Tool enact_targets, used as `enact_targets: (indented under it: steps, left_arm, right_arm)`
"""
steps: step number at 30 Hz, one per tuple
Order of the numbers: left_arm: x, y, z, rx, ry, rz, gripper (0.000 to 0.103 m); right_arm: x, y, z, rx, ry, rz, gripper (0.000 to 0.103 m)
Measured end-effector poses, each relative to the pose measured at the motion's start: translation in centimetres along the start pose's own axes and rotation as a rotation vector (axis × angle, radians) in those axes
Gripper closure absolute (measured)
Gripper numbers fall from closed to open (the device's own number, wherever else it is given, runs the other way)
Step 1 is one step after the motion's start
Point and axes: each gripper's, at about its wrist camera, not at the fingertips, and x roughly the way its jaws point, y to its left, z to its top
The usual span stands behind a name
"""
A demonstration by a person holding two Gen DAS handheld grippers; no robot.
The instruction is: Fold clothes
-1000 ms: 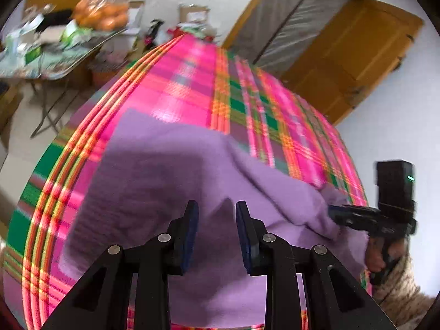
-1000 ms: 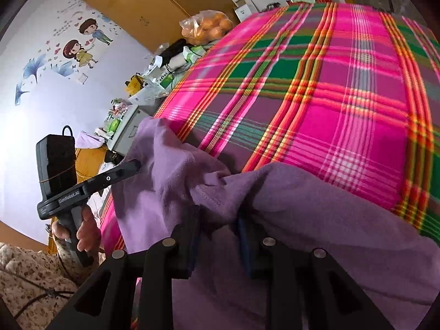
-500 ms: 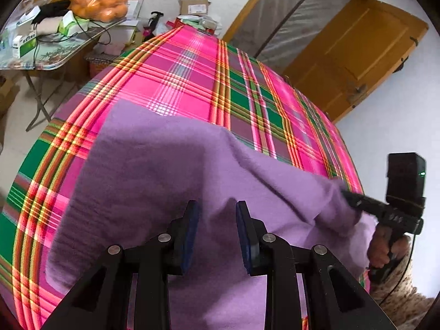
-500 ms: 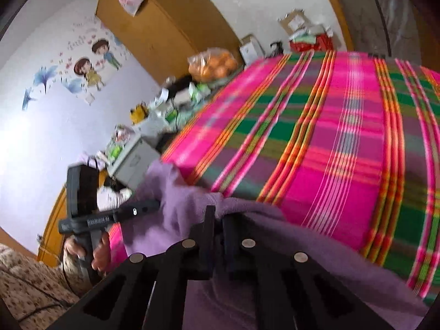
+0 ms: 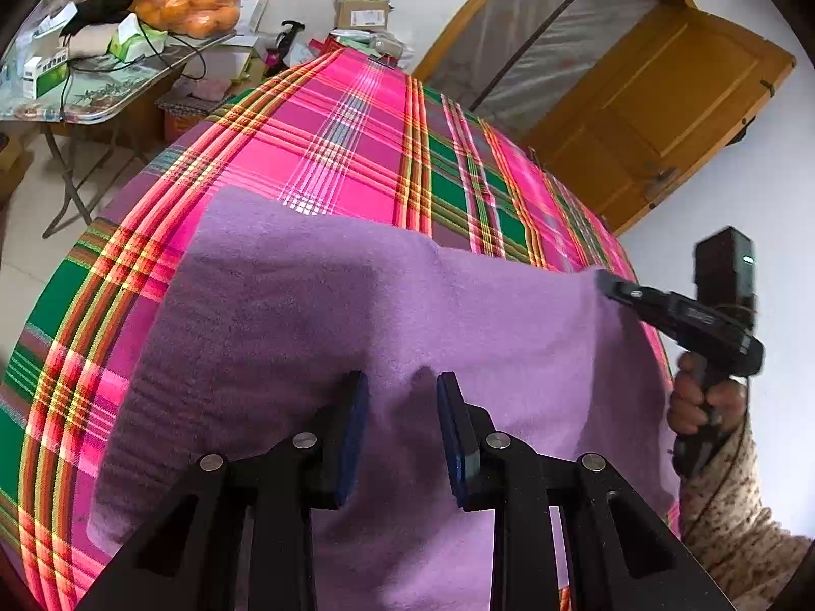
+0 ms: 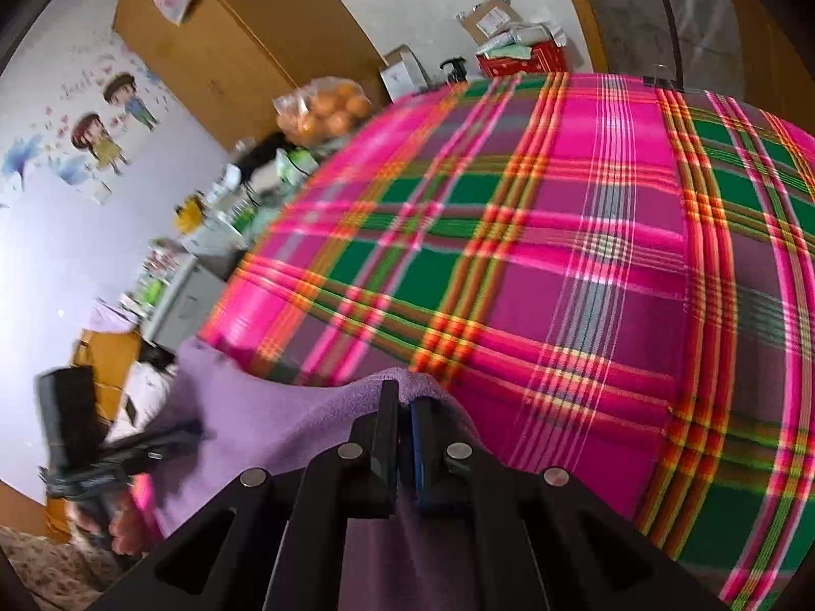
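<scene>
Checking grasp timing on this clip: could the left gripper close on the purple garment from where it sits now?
Probably yes. The left gripper is open, with a raised fold of the purple garment between its pads and nothing in the way. The right gripper is already shut on another edge.

I can read nothing for certain here — the green-and-white boxes (image 5: 47, 71) on the side table (image 5: 102, 102) carry print too small to make out, and the cardboard parcel's (image 5: 362, 14) shipping label is just a blur.
</scene>
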Motion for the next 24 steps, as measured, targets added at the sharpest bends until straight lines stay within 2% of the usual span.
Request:
enact_targets:
  steps: [5, 14, 15, 18, 24]
  left_arm:
    - [0.0, 0.1, -0.1, 0.003, -0.004, -0.009, 0.074]
    - [0.1, 0.0, 0.0, 0.008, -0.001, 0.001, 0.074]
    - [0.1, 0.0, 0.0, 0.008, -0.001, 0.002, 0.074]
    - [0.1, 0.0, 0.1, 0.007, -0.001, 0.005, 0.074]
    - [0.2, -0.1, 0.2, 0.006, 0.002, 0.013, 0.074]
  right_arm:
    - [0.7, -1.9, -0.2, 0.081, 0.014, 0.037, 0.100]
    - [-1.4, -1.0, -0.1, 0.071, -0.050, 0.018, 0.100]
    - [-1.6, -0.9, -0.1, 0.069, -0.057, 0.013, 0.098]
    - [-3.0, -0.8, -0.5, 0.045, -0.093, -0.099, 0.094]
    - [-5.7, -1.8, -2.8, 0.028, -0.084, -0.100, 0.093]
